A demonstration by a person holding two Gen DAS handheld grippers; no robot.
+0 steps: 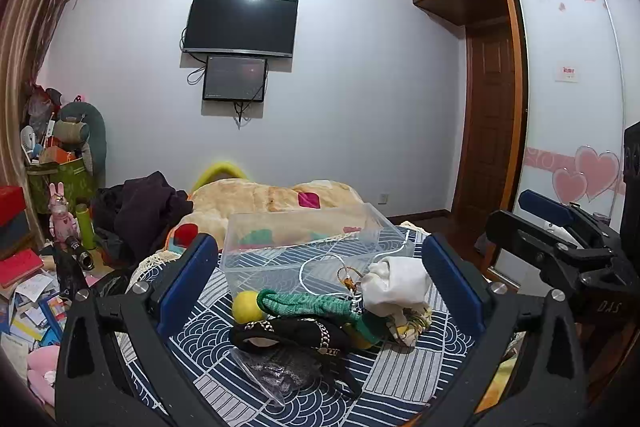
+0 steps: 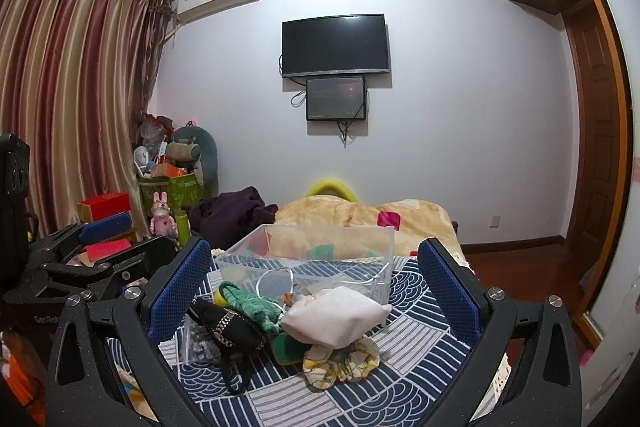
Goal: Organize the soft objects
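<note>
Both my left tongs (image 1: 320,291) and right tongs (image 2: 316,299) gape wide, empty, framing the soft pile (image 1: 320,319) on the bed (image 2: 420,347); clear bin (image 1: 308,243) just behind it

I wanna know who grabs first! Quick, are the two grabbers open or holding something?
Left gripper: open, holding nothing, above the pile of soft things.
Right gripper: open, holding nothing.

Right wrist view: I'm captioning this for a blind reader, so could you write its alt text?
The open right gripper frames a pile of soft items on a blue patterned cloth: a white cloth pouch, a green knitted piece and a black trimmed pouch. A clear plastic bin sits just behind them.
</note>
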